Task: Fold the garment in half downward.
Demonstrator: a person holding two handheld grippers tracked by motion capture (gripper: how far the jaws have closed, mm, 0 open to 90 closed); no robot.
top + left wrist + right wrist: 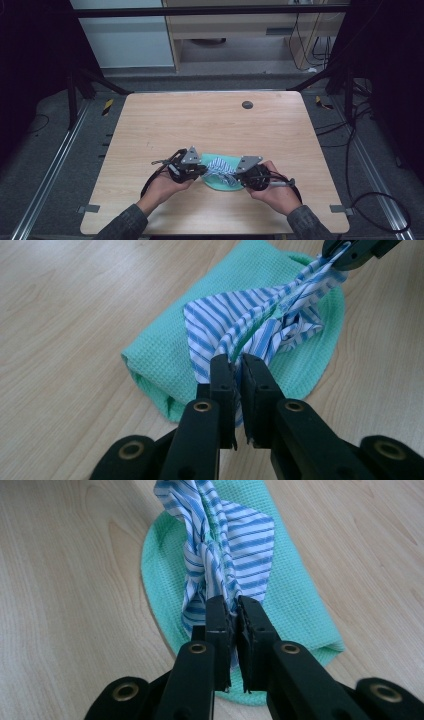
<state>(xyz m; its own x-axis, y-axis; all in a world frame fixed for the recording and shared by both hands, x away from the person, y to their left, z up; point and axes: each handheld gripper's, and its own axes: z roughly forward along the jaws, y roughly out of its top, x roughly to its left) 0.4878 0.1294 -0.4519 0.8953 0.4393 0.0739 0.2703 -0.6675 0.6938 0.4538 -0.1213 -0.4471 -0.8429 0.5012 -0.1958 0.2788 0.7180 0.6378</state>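
High view: both tongs, left tongs [237, 362] and right tongs [234, 605], clamped on striped cloth [221, 167]; green cloth [216, 184] partly hidden beneath.

Striped woven cloth [235, 320]; green waffle-textured towel [165, 355]; matt wood-grain table [200, 120].

The striped cloth [250, 320] hides the middle of the green towel [165, 360], and its pinched edges vanish between both grippers' jaws.

Lab or test bay, by the look of it. My wooden table [215, 125] sits inside a black metal frame [210, 10]. Grey carpet [60, 145], floor rails [45, 175] at both sides, loose cables [360, 150] at right, pale cabinet [230, 30] at top.
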